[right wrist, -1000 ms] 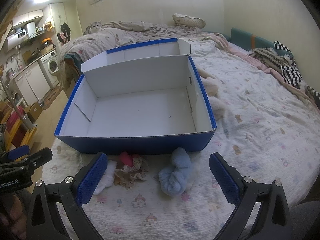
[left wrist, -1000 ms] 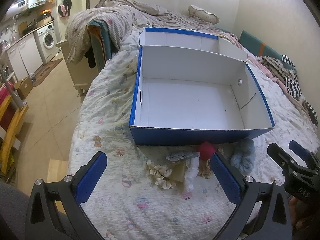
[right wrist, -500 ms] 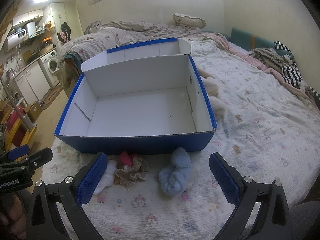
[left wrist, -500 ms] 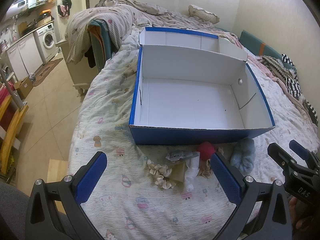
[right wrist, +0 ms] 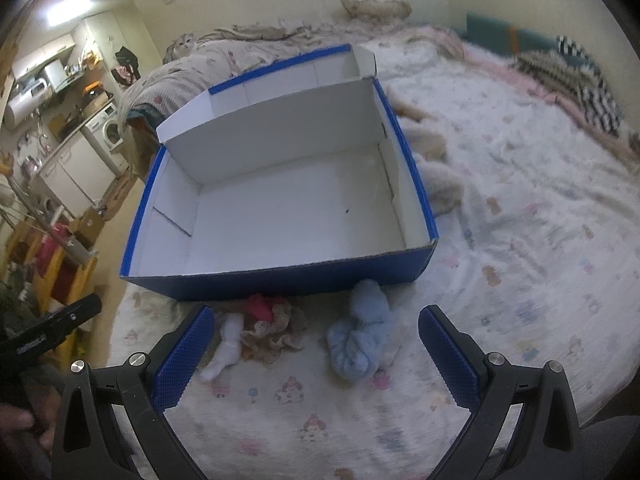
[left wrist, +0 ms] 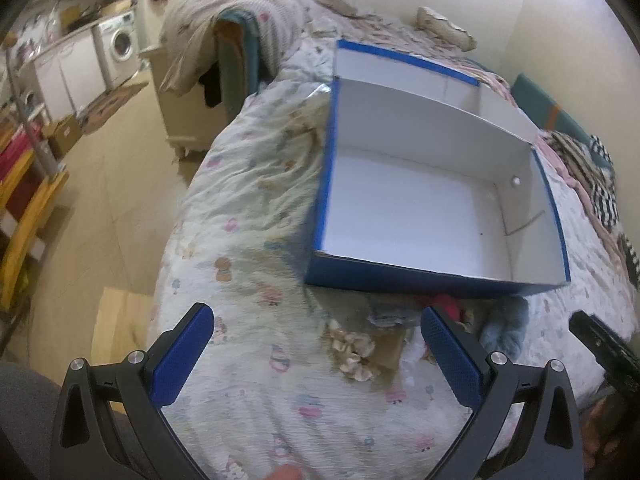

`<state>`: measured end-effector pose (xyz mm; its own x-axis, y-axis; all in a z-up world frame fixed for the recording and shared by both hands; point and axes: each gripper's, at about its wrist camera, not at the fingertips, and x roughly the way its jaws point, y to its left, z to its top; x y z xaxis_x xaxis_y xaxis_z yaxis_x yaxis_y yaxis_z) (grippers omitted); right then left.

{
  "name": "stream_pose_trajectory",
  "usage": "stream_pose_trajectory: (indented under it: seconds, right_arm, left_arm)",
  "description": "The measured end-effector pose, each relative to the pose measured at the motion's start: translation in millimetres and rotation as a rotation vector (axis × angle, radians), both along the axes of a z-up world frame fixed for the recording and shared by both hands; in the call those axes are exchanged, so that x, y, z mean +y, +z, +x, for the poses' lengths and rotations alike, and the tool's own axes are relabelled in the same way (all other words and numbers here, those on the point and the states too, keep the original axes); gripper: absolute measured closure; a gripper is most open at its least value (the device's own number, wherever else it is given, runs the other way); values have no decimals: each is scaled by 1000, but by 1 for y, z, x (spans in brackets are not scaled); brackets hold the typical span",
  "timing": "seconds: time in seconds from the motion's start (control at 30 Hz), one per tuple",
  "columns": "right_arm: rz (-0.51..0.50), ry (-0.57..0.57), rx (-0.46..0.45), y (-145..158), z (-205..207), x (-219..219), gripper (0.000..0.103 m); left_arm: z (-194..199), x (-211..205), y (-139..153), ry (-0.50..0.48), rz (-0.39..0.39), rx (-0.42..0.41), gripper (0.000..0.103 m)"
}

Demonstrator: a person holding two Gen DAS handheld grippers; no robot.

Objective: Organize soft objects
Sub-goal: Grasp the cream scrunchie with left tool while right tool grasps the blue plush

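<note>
An empty blue box with white inside (left wrist: 436,276) (right wrist: 280,280) stands open on the bed. In front of it lie soft things: a light blue fluffy bundle (right wrist: 362,336) (left wrist: 506,326), a red and beige frilly piece (right wrist: 270,320) (left wrist: 446,304), a white piece (right wrist: 226,346) and a cream frilly piece (left wrist: 352,350). My left gripper (left wrist: 316,352) is open and empty above the bed, near the cream piece. My right gripper (right wrist: 316,350) is open and empty, just short of the blue bundle.
The patterned bed sheet (right wrist: 520,240) spreads right of the box. Cream fluffy things (right wrist: 436,168) lie by the box's right wall. The bed's left edge drops to the floor (left wrist: 100,200). A cat (right wrist: 182,42) sits on the blankets far behind.
Both views have shifted and blurred: the left gripper has swung left and the right gripper has swung right. Nothing was taken hold of.
</note>
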<state>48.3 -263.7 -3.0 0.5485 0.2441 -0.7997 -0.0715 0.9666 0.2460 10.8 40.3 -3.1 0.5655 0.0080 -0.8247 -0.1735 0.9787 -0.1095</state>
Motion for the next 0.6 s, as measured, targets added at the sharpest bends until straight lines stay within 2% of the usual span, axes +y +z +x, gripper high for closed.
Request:
stream_pose_trajectory:
  seconds: [0.1,0.27,0.37,0.43,0.53,0.6]
  right_arm:
    - [42,14,60,-1,8,-7,0]
    - [1,54,98,-1,27,-11,0]
    - [-18,59,106,-9,34,-14,0]
    - [-4,41,131,-21,36,-18,0]
    - [44,3,205,-43,39,-25,0]
    - [99,-23,257,-52,42,-30,0]
  left_arm:
    - [6,14,-3,18,-32,35,0]
    - [28,24,-17,1,-26,157,2]
    - [42,20,-32,-31,-50,242,15]
    - [52,17,-49,-53,-121,317,32]
    - [58,9,-76,-76,-164,401,35]
    - [58,3,-89,-92,-199,442,42]
